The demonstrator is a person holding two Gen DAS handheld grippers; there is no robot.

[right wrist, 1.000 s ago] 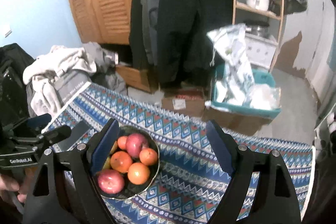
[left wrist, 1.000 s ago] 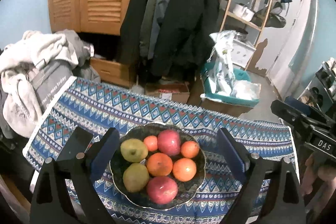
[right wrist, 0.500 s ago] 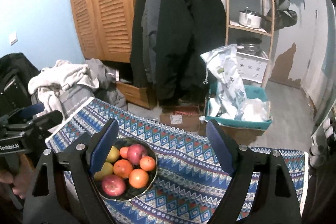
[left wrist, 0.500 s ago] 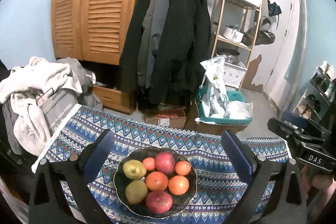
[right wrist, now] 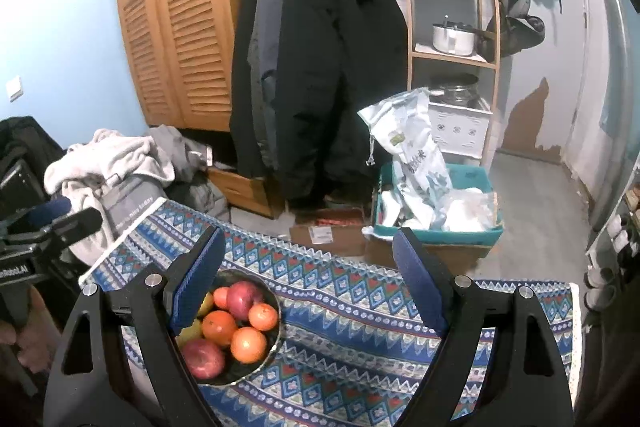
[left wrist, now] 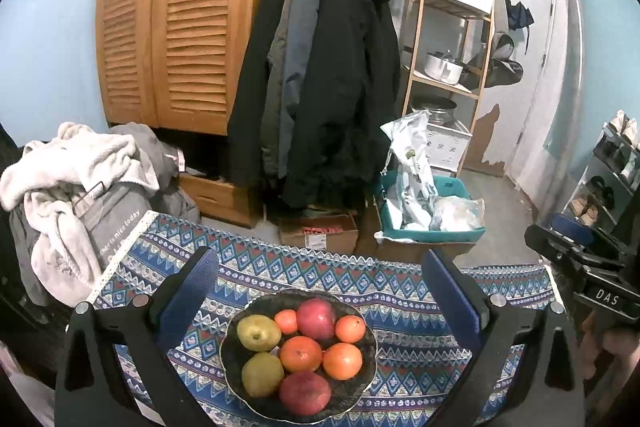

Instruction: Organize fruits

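Note:
A dark bowl (left wrist: pixel 362 393) sits on a table with a blue patterned cloth (left wrist: pixel 400 287). It holds two red apples (left wrist: pixel 316 313), two yellow-green pears (left wrist: pixel 258 332) and several oranges (left wrist: pixel 300 353). My left gripper (left wrist: pixel 320 291) is open and empty, held above and behind the bowl. My right gripper (right wrist: pixel 306 275) is open and empty, to the right of the bowl (right wrist: pixel 267 359), which shows at lower left in the right wrist view with the fruit (right wrist: pixel 218 327). Each gripper shows at the edge of the other's view.
Past the table's far edge are a cardboard box (left wrist: pixel 318 235), a teal crate with bags (left wrist: pixel 430 223), hanging dark coats (left wrist: pixel 328 87), a wooden shelf rack (left wrist: pixel 452 27) and a pile of laundry (left wrist: pixel 76 179) at the left.
Both grippers have risen and pulled back from the bowl. The bowl now sits lower and smaller in both views. Both stay open and empty.

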